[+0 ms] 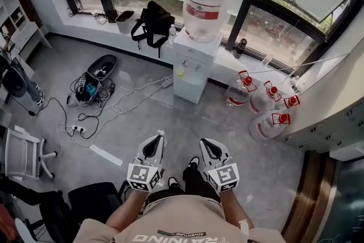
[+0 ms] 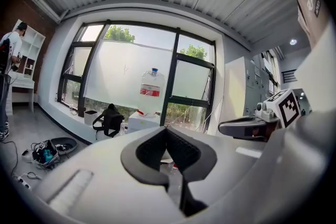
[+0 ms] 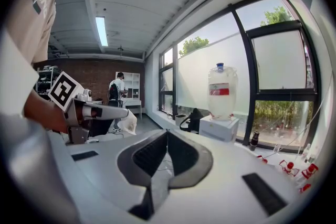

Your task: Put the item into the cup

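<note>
No cup and no item for it shows in any view. I stand in an office room and hold both grippers close in front of my body, above the grey floor. My left gripper [image 1: 160,134] has its jaws closed tip to tip with nothing between them, as the left gripper view [image 2: 166,129] confirms. My right gripper [image 1: 201,141] is likewise shut and empty, its pads meeting in the right gripper view [image 3: 167,131]. Both point toward the window wall.
A white water dispenser [image 1: 192,71] with a large bottle [image 1: 206,3] stands by the window, with a black bag [image 1: 152,23] on the sill. Water jugs [image 1: 267,116] lie on the floor at right. Cables and power strips [image 1: 94,116] spread at left. A person [image 3: 116,93] stands far off.
</note>
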Demonstrator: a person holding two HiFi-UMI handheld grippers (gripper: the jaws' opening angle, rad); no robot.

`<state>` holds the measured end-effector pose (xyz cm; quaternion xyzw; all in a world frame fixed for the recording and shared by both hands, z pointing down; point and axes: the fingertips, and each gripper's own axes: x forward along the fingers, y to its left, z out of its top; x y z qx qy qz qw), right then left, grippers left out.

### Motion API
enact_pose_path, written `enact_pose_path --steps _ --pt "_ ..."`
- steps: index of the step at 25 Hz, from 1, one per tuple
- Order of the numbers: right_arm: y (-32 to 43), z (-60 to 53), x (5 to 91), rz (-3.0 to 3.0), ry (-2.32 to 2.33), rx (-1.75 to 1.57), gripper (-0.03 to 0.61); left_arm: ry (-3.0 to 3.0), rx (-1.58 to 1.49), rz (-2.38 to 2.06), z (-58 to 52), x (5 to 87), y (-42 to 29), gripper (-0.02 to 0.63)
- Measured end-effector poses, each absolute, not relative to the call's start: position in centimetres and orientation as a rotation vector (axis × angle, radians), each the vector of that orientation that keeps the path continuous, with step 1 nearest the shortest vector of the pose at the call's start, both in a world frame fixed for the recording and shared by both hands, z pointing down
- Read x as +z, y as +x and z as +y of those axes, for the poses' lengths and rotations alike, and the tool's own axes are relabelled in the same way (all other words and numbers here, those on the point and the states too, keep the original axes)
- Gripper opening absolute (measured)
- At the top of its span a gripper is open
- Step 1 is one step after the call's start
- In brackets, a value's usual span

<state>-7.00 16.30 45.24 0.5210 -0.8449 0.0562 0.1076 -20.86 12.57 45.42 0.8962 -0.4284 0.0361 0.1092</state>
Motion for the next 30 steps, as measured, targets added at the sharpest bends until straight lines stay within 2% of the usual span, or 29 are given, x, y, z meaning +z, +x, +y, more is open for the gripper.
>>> enact_pose_path --steps 9,22,30 --pt "-5.5 8.0 46.7 -2.542 1.512 0.207 0.011 2.654 0.185 -1.257 5.5 45.7 -18.1 0.009" --pt "1.0 -5.0 45.6 -2.625 1.512 0.221 0.012 2.693 0.204 -1.249 -6.1 43.7 -9.4 0.009" --pt "2.1 -9.7 46.4 -2.65 1.45 0.267 0.011 2.668 0.19 -1.312 -11.0 43.4 -8.1 0.009"
